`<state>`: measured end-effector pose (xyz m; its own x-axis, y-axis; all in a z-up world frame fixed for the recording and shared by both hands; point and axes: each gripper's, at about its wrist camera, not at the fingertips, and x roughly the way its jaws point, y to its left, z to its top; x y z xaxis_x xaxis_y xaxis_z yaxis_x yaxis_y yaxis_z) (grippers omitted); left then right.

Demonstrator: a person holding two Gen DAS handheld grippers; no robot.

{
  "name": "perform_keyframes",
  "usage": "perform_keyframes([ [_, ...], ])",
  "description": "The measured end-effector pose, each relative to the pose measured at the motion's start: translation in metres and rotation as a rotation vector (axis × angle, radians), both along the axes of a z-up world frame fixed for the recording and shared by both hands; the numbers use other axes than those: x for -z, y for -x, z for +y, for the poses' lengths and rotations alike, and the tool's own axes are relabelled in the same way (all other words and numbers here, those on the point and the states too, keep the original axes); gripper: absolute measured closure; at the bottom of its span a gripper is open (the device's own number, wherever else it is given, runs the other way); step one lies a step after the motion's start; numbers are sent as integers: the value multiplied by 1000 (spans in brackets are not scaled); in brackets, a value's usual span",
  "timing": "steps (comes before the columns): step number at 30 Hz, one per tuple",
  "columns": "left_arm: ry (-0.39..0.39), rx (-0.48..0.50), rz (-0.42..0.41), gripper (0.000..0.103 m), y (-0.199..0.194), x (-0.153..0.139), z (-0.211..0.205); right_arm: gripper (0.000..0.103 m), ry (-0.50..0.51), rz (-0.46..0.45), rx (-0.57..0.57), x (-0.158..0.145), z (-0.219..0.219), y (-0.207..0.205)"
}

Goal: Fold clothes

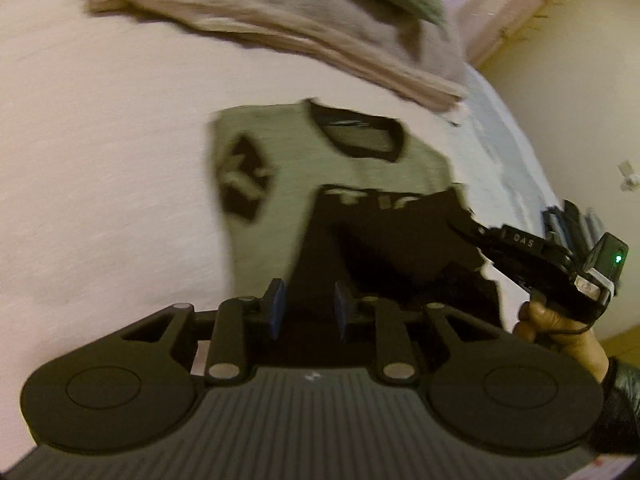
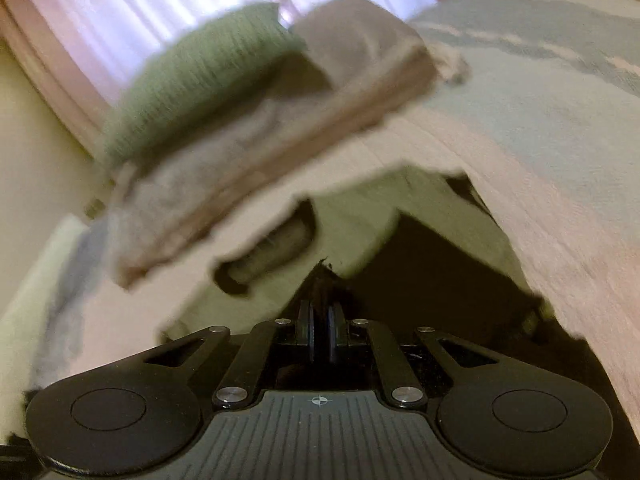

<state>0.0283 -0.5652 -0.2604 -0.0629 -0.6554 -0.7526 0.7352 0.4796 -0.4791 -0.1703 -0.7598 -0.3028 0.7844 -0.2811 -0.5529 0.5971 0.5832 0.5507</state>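
Observation:
A grey-green T-shirt (image 1: pixel 360 168) with a black collar, black print and a black lower half lies on the pinkish bed sheet (image 1: pixel 100 160), collar away from me. My left gripper (image 1: pixel 309 308) sits at the shirt's near end, blue pads a little apart with black fabric filling the gap. To its right, a hand (image 1: pixel 560 328) holds my right gripper (image 1: pixel 460 226), tip at the black edge. In the right wrist view, my right gripper (image 2: pixel 320 312) is shut on a black fabric corner, and the T-shirt (image 2: pixel 352 216) spreads out beyond it.
A stack of folded clothes (image 1: pixel 280 28), beige and grey with a green piece on top, lies on the bed beyond the collar; the same stack (image 2: pixel 240 120) fills the right wrist view. A cream wall (image 1: pixel 580 80) borders the bed's right side. Curtains (image 2: pixel 160 0) hang behind.

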Motion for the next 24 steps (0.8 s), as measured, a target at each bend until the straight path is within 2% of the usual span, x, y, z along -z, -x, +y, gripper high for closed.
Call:
perform_keyframes([
  [1, 17, 14, -5, 82, 5, -2, -10, 100, -15, -46, -14, -8, -1, 1],
  [2, 38, 23, -10, 82, 9, -4, -18, 100, -42, -140, -39, -17, -6, 2],
  [3, 61, 30, -12, 80, 13, -7, -26, 100, -9, -195, -75, -32, -1, 3],
  [4, 74, 33, -12, 79, 15, -8, -33, 100, 54, -205, -100, -39, 1, 5],
  [5, 79, 34, -15, 79, 18, -7, -39, 100, 90, -180, -119, -38, 0, 3],
  [6, 77, 36, -20, 79, 21, -6, -46, 100, 79, -127, -119, -29, -3, 2],
  [9, 56, 47, -13, 79, 28, -2, -62, 100, -44, 90, -53, 15, -17, 10],
  [12, 40, 79, -19, 79, 37, 2, -77, 98, -67, 173, -28, 33, -19, 23],
  [17, 16, 132, -25, 79, 47, 15, -104, 92, -26, 195, -47, 28, -21, 29],
  [20, -54, 143, -23, 79, 49, 29, -114, 88, -28, 215, -74, 26, -17, 26],
  [22, -98, 111, 21, 79, 43, 36, -114, 87, -34, 211, -94, 26, -15, 27],
  [24, -92, 60, 102, 77, 34, 39, -107, 82, -34, 202, -104, 24, -12, 27],
])
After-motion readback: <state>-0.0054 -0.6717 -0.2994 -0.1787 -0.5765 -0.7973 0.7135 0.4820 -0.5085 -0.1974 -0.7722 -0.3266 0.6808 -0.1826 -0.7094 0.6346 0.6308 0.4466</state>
